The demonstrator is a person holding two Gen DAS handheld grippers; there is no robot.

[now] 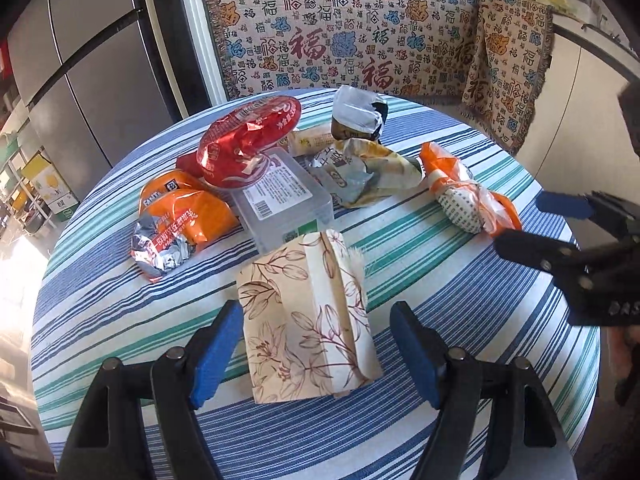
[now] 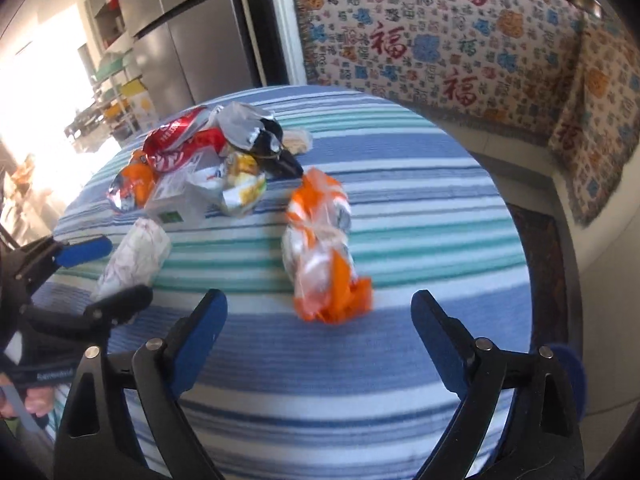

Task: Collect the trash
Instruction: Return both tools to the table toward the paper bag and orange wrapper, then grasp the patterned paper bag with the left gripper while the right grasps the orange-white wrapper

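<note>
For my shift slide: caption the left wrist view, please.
Open left gripper straddles a floral paper packet on the striped tablecloth, snack wrappers piled behind.

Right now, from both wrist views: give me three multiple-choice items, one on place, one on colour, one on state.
1. What lies between the left tongs?
A. floral paper packet
B. red bag
C. clear plastic box

2. What colour stripes does the tablecloth have?
A. red and yellow
B. blue, green and white
C. black and grey

3. How are the right tongs?
A. shut on the orange wrapper
B. open, holding nothing
C. shut, empty

Answers:
1 A, the floral paper packet sits between the blue pads, untouched.
2 B, as both views show.
3 B, the orange wrapper lies beyond the spread pads.
</note>
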